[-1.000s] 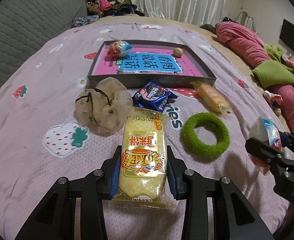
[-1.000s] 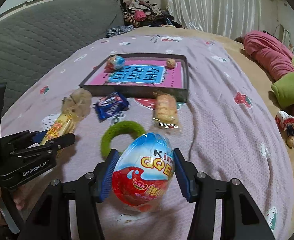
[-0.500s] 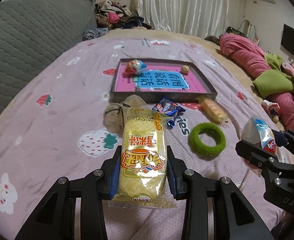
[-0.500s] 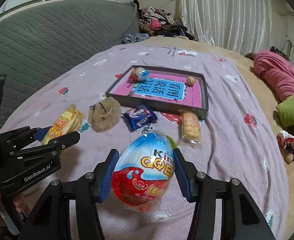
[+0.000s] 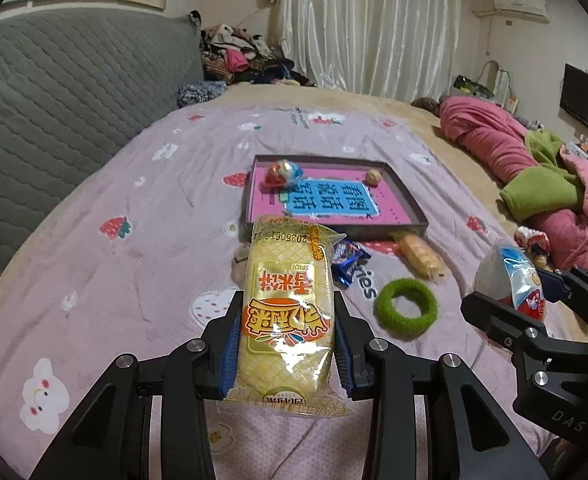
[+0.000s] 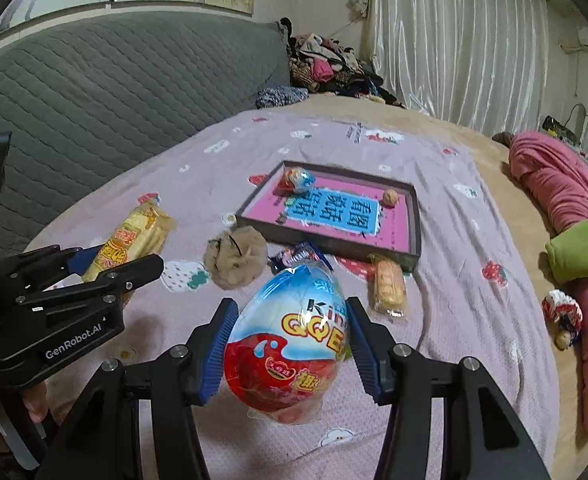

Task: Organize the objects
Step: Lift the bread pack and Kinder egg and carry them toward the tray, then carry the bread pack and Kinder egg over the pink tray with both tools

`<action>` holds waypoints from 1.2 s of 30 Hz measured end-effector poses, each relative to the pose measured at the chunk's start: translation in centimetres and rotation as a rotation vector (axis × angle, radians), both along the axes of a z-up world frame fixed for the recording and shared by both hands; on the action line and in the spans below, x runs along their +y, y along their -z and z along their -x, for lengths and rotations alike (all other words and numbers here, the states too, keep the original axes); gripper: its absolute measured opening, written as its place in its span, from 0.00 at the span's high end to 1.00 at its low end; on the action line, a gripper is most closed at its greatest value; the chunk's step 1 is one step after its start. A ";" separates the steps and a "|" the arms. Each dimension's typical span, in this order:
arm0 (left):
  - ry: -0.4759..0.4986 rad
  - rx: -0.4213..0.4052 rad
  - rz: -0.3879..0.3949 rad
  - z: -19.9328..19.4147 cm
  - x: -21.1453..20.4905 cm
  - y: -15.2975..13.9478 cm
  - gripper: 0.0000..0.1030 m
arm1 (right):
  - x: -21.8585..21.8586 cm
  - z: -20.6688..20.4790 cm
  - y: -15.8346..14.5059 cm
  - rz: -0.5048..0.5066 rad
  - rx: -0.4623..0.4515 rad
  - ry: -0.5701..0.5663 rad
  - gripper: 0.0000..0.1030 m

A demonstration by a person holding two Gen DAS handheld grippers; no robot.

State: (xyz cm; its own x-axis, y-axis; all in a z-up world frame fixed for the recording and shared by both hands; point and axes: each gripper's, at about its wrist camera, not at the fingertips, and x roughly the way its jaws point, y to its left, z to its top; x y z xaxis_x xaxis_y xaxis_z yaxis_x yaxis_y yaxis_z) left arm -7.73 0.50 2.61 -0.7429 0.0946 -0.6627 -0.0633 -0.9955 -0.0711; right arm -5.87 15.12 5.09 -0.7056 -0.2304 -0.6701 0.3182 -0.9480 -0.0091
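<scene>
My left gripper (image 5: 285,336) is shut on a yellow snack packet (image 5: 287,304) and holds it above the bed; it also shows at the left of the right wrist view (image 6: 105,264). My right gripper (image 6: 289,344) is shut on a red, white and blue toy egg (image 6: 289,340), raised above the bed; the egg also shows in the left wrist view (image 5: 510,280). A shallow pink box (image 5: 404,210) lies ahead with another toy egg (image 5: 283,172) and a small walnut (image 5: 373,177) in it.
On the lilac bedspread in front of the box lie a green ring (image 5: 406,308), a blue snack packet (image 5: 346,260), a wrapped bun (image 5: 418,256) and a beige scrunchie (image 6: 235,258). A pink quilt (image 5: 494,140) lies at the right, a grey headboard (image 5: 53,92) at the left.
Both grippers have lifted and pulled back from the box with their loads still held. The items on the bed look smaller and farther away.
</scene>
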 end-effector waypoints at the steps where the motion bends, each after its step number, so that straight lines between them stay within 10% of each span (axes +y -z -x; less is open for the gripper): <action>1: -0.002 0.000 0.003 0.0 -0.1 -0.3 0.61 | -0.1 0.0 -0.2 -0.003 0.003 -0.003 0.47; 36: 0.005 0.063 0.014 6.5 2.0 -5.5 0.61 | 0.6 4.6 -6.3 -0.009 0.145 0.033 0.47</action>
